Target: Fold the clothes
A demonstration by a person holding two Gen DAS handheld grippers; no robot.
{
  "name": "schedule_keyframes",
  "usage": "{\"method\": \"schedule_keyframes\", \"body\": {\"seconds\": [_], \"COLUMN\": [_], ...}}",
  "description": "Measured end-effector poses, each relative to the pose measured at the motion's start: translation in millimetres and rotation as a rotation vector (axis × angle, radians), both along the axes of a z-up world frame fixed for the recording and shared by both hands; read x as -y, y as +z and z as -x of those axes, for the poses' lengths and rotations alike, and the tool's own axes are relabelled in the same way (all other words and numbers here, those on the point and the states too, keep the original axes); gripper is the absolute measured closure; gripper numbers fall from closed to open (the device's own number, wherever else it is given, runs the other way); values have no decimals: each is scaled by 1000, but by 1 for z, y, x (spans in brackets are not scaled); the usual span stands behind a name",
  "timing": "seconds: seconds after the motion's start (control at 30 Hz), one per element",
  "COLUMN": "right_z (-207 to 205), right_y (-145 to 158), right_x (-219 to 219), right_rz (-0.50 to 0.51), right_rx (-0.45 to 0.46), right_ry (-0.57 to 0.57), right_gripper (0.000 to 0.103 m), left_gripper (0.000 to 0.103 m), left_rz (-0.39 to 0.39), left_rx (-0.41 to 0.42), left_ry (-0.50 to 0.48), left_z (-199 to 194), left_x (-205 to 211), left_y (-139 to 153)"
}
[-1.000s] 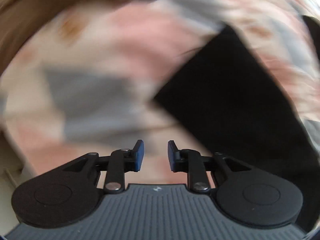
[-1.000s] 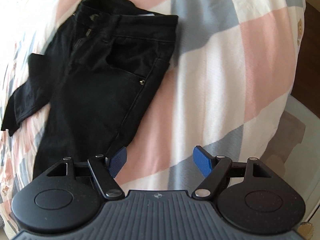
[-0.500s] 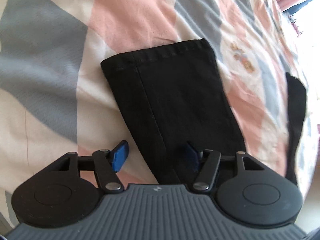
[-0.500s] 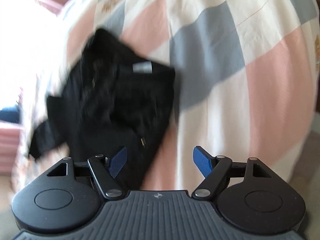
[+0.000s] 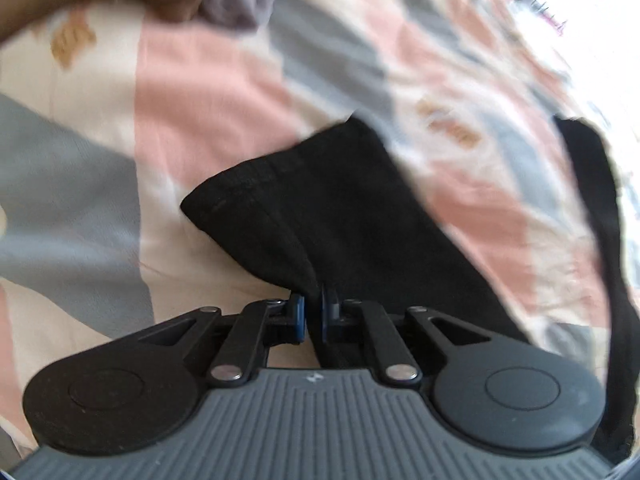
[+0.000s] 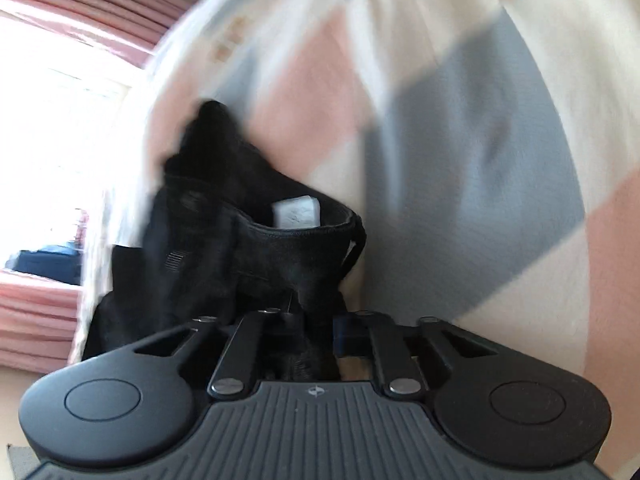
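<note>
The left gripper (image 5: 313, 312) has its blue-padded fingers (image 5: 298, 314) drawn almost together, pinching a fold of the black denim trousers (image 5: 340, 216) near the hemmed end of one leg; the cloth rises into a small peak right at the pads. That leg lies across the pink, grey and cream checked bedspread (image 5: 192, 96), its stitched cuff edge pointing away from the gripper, with bare bedspread on the left side and beyond the cuff. A second dark strip of the same trousers runs down the far right of that view, well apart from the held leg, with patterned cover between them. At the top left a brown, blurred shape sits at the bedspread's border. The right gripper (image 6: 316, 326) is closed on the waistband end of the trousers, black fabric bunched between its fingers and lifted so the waistband stands open, a white label (image 6: 297, 212) showing inside. To the right of that bundle the checked cover spreads wide and unoccupied; to the left it drops away toward a bright window with pink curtains (image 6: 72, 4).
</note>
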State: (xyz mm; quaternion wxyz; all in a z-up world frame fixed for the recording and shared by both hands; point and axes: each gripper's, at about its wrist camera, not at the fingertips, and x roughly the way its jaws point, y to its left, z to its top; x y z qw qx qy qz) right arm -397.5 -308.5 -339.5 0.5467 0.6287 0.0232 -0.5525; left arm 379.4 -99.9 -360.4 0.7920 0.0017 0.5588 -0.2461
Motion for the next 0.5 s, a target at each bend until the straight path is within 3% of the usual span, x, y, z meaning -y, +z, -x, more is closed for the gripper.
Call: {"method": "schedule_keyframes", "body": {"seconds": [0.13,0.27,0.4,0.5], "right_z": [17,53,89,106], "right_y": [48,65,50,19], "right_x": [-18,-41,-65,-74], "right_rz": [80,63,-15,-134], "right_rx": [-4,-2,-60,-51], "right_ry": [73,66,42,35], "right_gripper": [95,95,95,91], "left_gripper": [97,96,92,86], "left_rz": [19,5,-121,-212], "left_rx": [55,9,-48,-31], "left_ry": [-39,-31,-59,-77], "left_z": [30,62,86,91], "left_x": [-34,-76,-89,-89], "left_y": [39,37,1,-6]}}
